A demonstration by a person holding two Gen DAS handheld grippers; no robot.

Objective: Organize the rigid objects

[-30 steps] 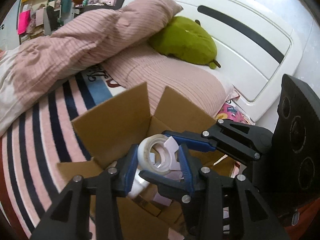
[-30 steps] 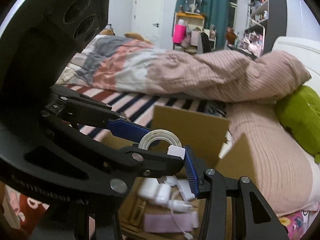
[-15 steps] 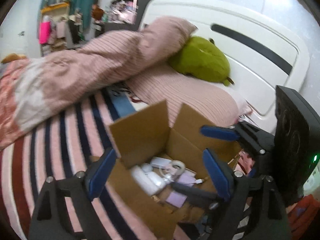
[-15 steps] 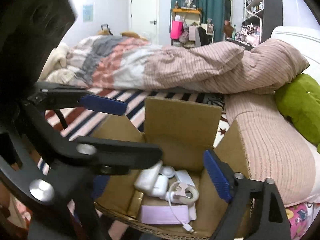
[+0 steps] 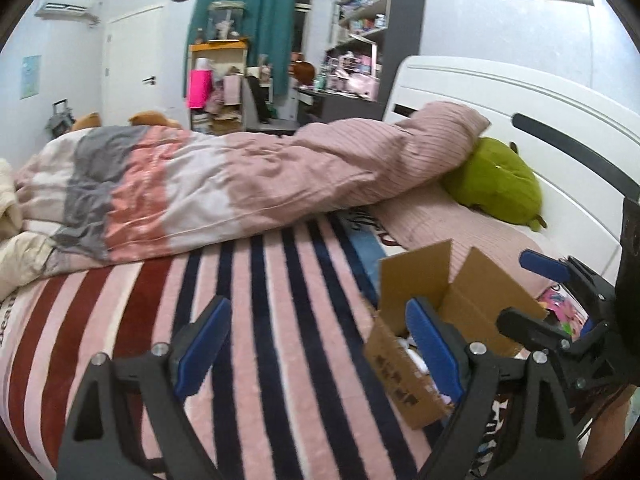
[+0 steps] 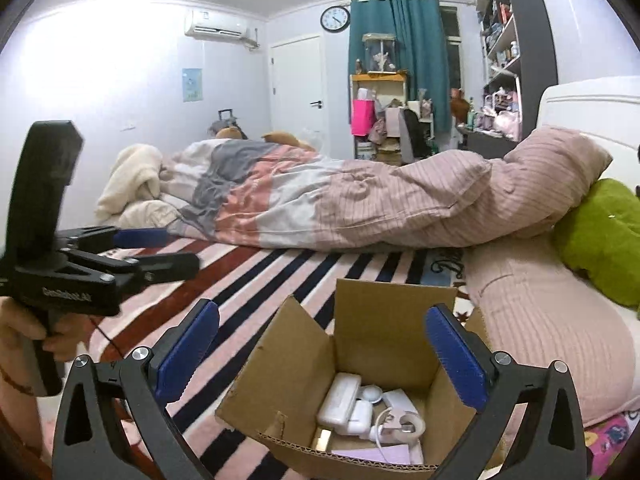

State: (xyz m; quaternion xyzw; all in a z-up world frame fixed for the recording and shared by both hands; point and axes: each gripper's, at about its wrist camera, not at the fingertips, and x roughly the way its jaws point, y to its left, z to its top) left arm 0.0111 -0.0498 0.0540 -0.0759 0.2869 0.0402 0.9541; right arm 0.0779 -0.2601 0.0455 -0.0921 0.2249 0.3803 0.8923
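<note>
An open cardboard box (image 6: 376,344) stands on the striped blanket (image 5: 256,320) near the head of the bed, its four raised flaps walling the opening, its floor crowded with white plastic items and a tape roll (image 6: 404,424). The right hand-held gripper (image 6: 320,344) hangs above the box with its jaws spread, just opened, nothing between them. Left of the box the blanket lies bare toward the bed's foot; a bunched duvet (image 6: 360,204) bars the far side, a pink pillow (image 6: 540,312) the right.

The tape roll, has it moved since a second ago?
Yes. It was between both grippers' pads above the cardboard box; now the tape roll lies on the box floor, beside the white cases.
</note>
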